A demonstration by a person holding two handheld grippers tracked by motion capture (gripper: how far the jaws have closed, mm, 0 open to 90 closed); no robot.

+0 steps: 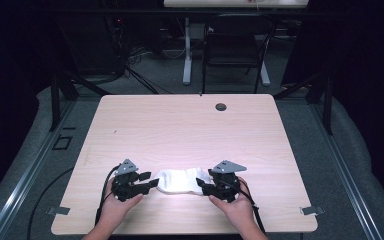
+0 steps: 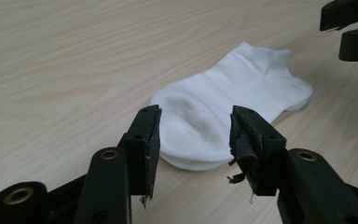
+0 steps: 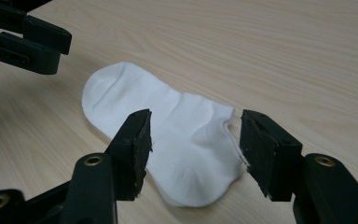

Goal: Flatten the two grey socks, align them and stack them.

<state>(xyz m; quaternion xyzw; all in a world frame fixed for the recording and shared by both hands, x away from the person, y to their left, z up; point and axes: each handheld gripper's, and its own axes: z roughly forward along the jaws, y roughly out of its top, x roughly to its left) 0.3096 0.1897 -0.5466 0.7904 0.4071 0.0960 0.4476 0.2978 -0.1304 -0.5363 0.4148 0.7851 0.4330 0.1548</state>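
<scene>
White sock (image 2: 233,100) lay flat, soft knit, on pale woodgrain table (image 1: 180,125); left gripper (image 2: 193,135) and right gripper (image 3: 196,137) jaws seen wide, nothing held; frayed pad (image 2: 240,140) seen in left gripper view

— What's the surface?
— A pale wood-grain table (image 1: 180,125), with a small dark round grommet (image 1: 221,106) near its far edge.
— Anything lying on it?
— One white ankle sock (image 1: 179,181), flat, close to the near edge.
</scene>
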